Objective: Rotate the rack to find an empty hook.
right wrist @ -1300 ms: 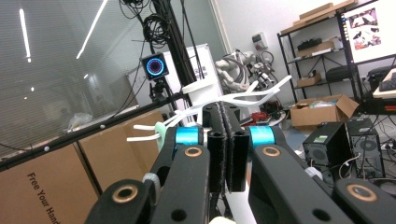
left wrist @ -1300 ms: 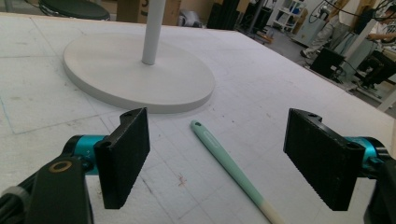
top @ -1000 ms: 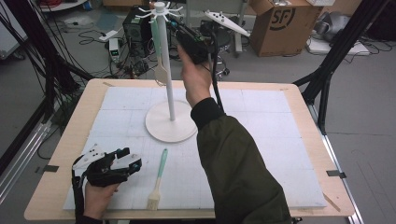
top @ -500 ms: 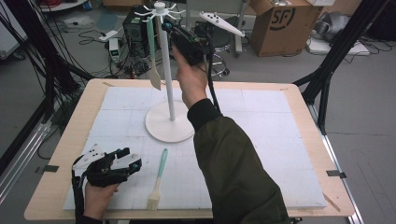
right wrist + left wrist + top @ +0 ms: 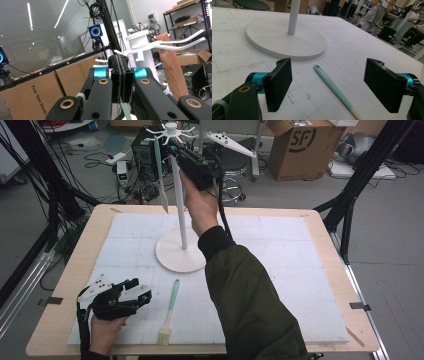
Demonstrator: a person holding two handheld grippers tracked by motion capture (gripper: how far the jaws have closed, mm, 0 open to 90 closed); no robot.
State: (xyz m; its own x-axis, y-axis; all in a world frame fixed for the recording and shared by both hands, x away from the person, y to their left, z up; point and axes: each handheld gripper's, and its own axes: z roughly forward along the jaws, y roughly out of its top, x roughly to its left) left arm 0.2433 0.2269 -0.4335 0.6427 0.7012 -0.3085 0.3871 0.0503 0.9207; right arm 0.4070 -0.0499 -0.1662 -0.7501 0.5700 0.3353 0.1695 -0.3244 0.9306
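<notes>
- Left claw [image 5: 134, 292] rests on the desk [image 5: 300, 270] near its front left corner, jaws wide apart with nothing between them.
- A mint-handled brush [image 5: 169, 312] lies flat just beside it, in front of the white stand [image 5: 180, 251].
- Right claw [image 5: 176, 151] is raised by the stand's top hooks, pads pressed together on a thin mint utensil [image 5: 125, 110].
- A wooden spatula [image 5: 172, 67] hangs from a hook nearby.

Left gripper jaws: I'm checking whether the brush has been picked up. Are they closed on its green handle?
No. The left gripper stands wide open, with the brush lying untouched on the table between its jaws.
</notes>
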